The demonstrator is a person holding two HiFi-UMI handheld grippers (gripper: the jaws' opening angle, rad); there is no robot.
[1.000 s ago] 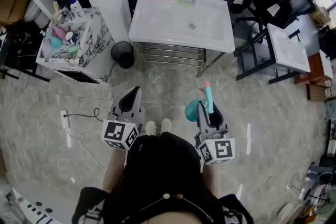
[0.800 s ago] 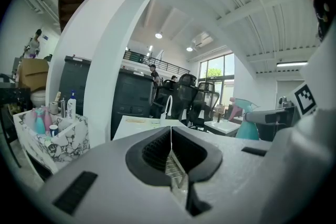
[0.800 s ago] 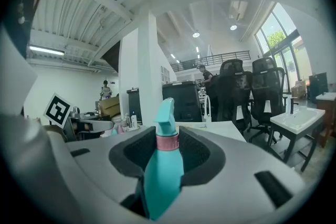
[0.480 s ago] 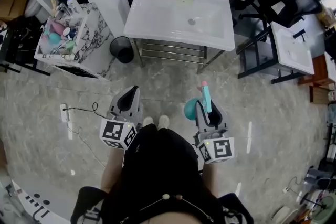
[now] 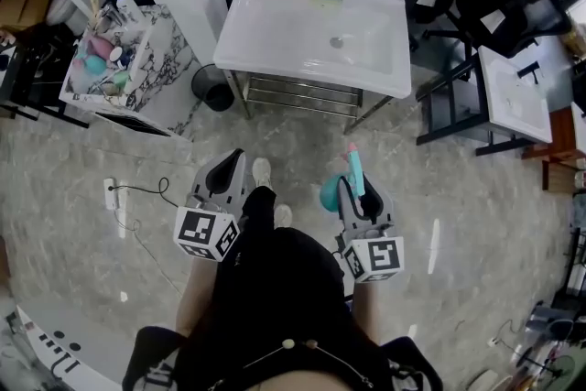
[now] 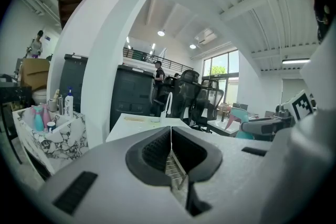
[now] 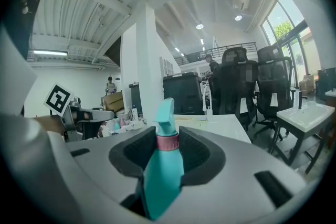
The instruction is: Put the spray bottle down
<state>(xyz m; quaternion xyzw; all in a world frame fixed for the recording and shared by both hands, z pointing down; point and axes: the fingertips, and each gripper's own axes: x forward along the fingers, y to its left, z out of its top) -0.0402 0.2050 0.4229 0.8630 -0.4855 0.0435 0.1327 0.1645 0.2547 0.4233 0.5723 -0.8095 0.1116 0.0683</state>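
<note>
A teal spray bottle (image 5: 331,191) with a pink collar stands upright between the jaws of my right gripper (image 5: 353,185), which is shut on its neck. In the right gripper view the spray bottle (image 7: 164,165) fills the gap of the right gripper (image 7: 168,136), nozzle pointing ahead. My left gripper (image 5: 231,162) is held level beside it, its jaws shut with nothing between them, as the left gripper (image 6: 170,132) shows in its own view. Both are carried at waist height over the floor, short of a white sink table (image 5: 302,46).
A marble-patterned cabinet (image 5: 160,73) holding several bottles stands at the left, with a black bin (image 5: 206,87) between it and the sink table. A power strip (image 5: 112,194) and its cable lie on the floor at left. Black chairs (image 5: 458,23) and another white table (image 5: 515,96) stand at the right.
The person has stepped forward, one foot now out ahead. Both grippers have moved toward the sink table, the right one still carrying the spray bottle.
</note>
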